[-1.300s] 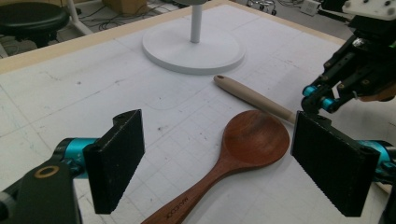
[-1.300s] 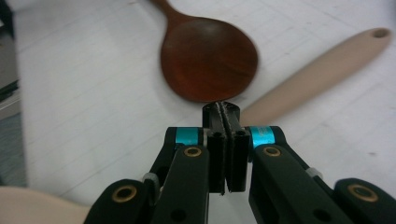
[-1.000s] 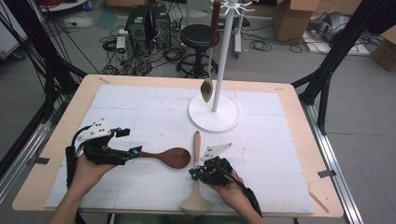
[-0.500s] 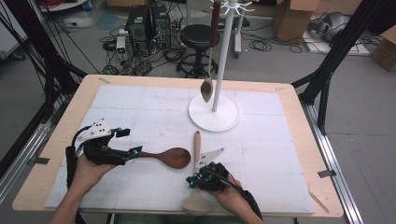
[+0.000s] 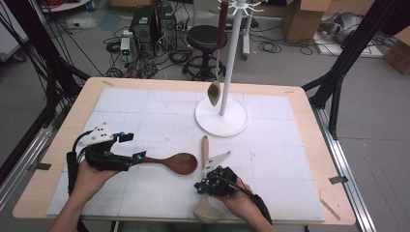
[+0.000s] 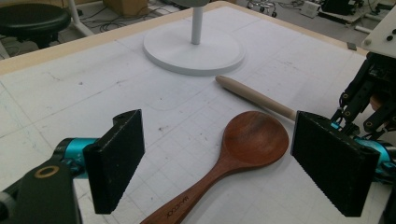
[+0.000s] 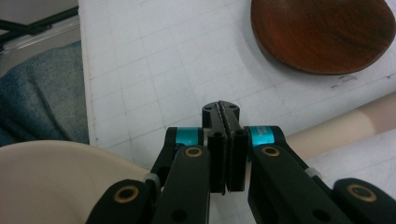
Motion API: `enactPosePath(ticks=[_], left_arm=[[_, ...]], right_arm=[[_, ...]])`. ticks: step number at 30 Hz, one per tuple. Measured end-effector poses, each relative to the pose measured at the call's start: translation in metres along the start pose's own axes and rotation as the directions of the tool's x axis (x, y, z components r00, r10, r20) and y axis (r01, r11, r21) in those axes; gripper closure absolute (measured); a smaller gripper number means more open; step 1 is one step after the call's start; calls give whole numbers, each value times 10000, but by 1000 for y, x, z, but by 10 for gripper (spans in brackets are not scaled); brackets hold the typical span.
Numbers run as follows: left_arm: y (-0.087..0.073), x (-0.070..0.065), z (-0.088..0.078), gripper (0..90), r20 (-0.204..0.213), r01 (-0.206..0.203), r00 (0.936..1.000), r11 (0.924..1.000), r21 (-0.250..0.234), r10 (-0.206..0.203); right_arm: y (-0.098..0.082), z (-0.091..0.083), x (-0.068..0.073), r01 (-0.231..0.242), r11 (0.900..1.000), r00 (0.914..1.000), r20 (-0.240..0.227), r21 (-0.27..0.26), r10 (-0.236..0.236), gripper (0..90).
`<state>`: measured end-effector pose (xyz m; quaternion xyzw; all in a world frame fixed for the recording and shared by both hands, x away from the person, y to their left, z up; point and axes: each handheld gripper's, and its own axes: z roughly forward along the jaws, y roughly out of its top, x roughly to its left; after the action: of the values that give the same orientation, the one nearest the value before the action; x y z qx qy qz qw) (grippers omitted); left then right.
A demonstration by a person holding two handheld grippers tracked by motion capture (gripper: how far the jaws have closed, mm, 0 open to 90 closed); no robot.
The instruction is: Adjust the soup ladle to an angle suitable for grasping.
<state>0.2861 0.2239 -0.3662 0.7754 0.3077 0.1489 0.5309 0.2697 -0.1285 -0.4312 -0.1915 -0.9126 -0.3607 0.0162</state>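
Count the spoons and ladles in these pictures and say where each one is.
3: a dark wooden spoon on the mat between the grippers, a pale ladle at the near table edge, and a small spoon hanging from the white stand. None seems hidden.

Parts you can't see

The right gripper [image 5: 215, 182] covers the middle of the pale ladle [image 5: 205, 147]; the brown spoon [image 6: 233, 154] handle runs off the picture's bottom edge.

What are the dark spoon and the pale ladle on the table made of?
The dark spoon looks like reddish-brown wood with a smooth, slightly glossy finish: grain streaks run across its bowl. The pale ladle seems to be light, matte wood or bamboo, with an even cream tone; its grain is too faint to be sure.
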Motion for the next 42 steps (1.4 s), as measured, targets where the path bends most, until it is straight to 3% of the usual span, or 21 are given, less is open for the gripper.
enactPosePath(ticks=[13, 42], left_arm=[[0, 0, 0, 181, 4, -14, 10000, 10000, 2, 14], [-1, 0, 0, 181, -8, -23, 10000, 10000, 31, 23]], right_arm=[[-1, -4, -3, 108, 9995, 9999, 115, 285, -111, 900], [-12, -17, -8, -195, 9997, 9995, 256, 130, 192, 900]])
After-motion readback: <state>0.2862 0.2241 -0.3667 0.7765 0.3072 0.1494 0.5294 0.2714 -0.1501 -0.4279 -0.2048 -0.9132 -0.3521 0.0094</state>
